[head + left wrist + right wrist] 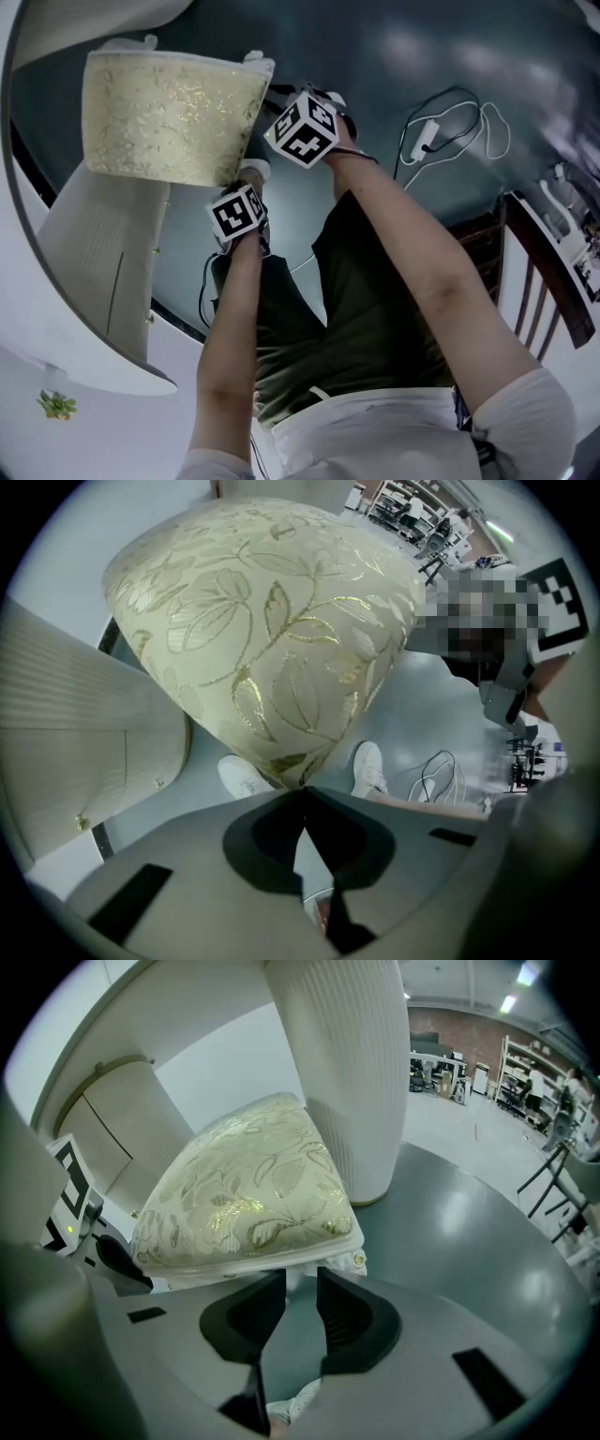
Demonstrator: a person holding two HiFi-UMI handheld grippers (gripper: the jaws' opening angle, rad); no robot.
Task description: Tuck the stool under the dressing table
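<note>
The stool [169, 112] has a cream cushion with a gold leaf pattern and stands by the white ribbed dressing table [103, 272]. My left gripper [248, 183] is at the cushion's near right corner. In the left gripper view its jaws [302, 791] are pressed together right at that corner of the stool [272, 621]. My right gripper [277, 101] is at the far right corner. In the right gripper view its jaws [298, 1283] stand a little apart, with the white lower rim of the stool [244, 1194] caught between the tips.
A ribbed white pedestal [347, 1072] rises just behind the stool, and the curved tabletop [19, 281] runs along the left. A white cable with a power strip [427, 136] lies on the dark floor. A wooden chair [534, 272] stands at the right. The person's white shoes [368, 766] are under the stool.
</note>
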